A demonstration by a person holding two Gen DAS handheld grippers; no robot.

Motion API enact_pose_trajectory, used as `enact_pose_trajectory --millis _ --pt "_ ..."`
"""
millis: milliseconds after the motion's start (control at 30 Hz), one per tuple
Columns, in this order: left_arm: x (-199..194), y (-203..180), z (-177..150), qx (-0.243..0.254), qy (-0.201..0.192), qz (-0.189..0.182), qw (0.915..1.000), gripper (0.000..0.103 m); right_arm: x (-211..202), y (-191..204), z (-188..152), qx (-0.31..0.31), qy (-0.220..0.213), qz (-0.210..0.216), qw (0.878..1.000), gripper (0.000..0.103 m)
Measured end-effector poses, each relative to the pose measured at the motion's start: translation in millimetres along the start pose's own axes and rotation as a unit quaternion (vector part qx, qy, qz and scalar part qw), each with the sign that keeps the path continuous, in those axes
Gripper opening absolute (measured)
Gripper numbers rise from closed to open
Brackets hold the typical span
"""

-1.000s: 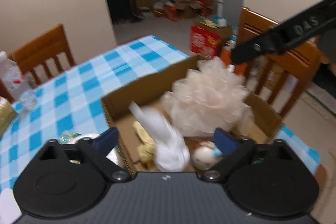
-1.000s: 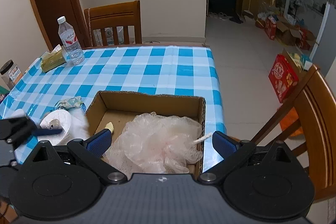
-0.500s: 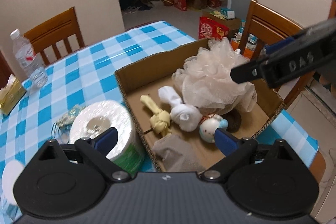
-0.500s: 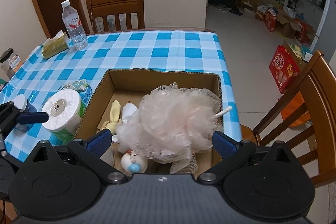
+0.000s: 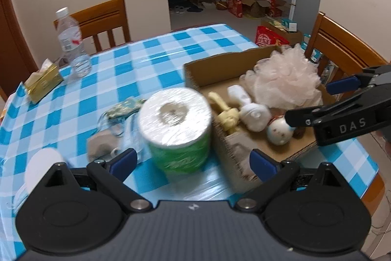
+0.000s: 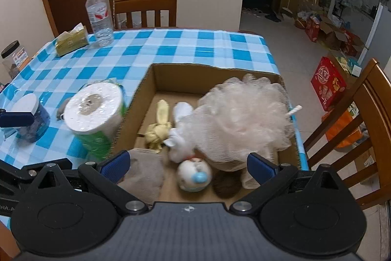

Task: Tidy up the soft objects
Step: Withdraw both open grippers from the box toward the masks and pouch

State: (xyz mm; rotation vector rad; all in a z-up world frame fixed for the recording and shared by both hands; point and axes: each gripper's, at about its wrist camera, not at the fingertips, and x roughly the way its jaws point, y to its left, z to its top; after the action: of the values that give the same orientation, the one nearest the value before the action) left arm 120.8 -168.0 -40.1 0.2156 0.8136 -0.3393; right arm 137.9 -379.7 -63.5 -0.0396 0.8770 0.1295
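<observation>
Sorting so far: I count six soft things already lying in the shallow brown cardboard box [image 6: 215, 72] on the right half of the blue-and-white checked tablecloth [image 6: 171, 48].
Box contents: a big pale pink mesh bath pouf [image 6: 244, 121] fills the far right; a knotted yellow cloth [image 6: 158, 126] and a knotted white cloth [image 6: 180, 129] lie mid-box; a folded grey-brown cloth [image 6: 144, 173], a small round white doll with a blue nose [image 6: 194, 174] and a dark brown fuzzy ball [image 6: 227, 184] sit along the near wall.
Still outside: a white toilet roll in green wrap [image 5: 174, 131] stands just left of the box; left of it I see a patterned green pouch [image 5: 122, 109] and a small grey soft lump [image 5: 101, 146], both blurred.
Left gripper [image 5: 193, 160]: fingers spread wide, holding nothing, framing the roll from the near side.
Right gripper [image 6: 187, 164]: fingers spread wide, holding nothing, hanging over the box's near edge.
Judgement: I'd call this well past halfway; the roll looks like my next pick, then the small pieces on its left.
Not mine to move, I think: clear plastic water bottle [image 6: 99, 16], yellow tissue pack [image 6: 72, 40], blue jar with white lid [image 6: 30, 118].
</observation>
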Motion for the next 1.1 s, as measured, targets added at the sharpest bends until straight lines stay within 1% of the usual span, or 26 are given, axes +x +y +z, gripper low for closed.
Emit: enact_pose_trajectory --millis 300,567,800,933,1100 --pt "-19 59 -35 -0.002 0.016 0.01 0.9998 0.098 -9 51 -3 0.01 -0.001 0.006 1.0 0.103" --pt "-30 124 -66 -0.003 0.023 0.01 0.9997 0.098 -7 114 0 0.014 -0.001 -0.001 1.0 0.103" --pt "-28 178 -84 -0.01 0.023 0.004 0.9997 0.098 -1 169 3 0.01 0.0 -0.01 1.0 0.103" --pt "-23 204 -91 -0.022 0.032 0.013 0.9991 0.098 5 192 7 0.009 0.01 -0.016 1.0 0.103" --pt "-12 232 -99 -0.043 0.042 0.038 0.9974 0.098 12 212 18 -0.007 0.018 -0.007 1.0 0.103"
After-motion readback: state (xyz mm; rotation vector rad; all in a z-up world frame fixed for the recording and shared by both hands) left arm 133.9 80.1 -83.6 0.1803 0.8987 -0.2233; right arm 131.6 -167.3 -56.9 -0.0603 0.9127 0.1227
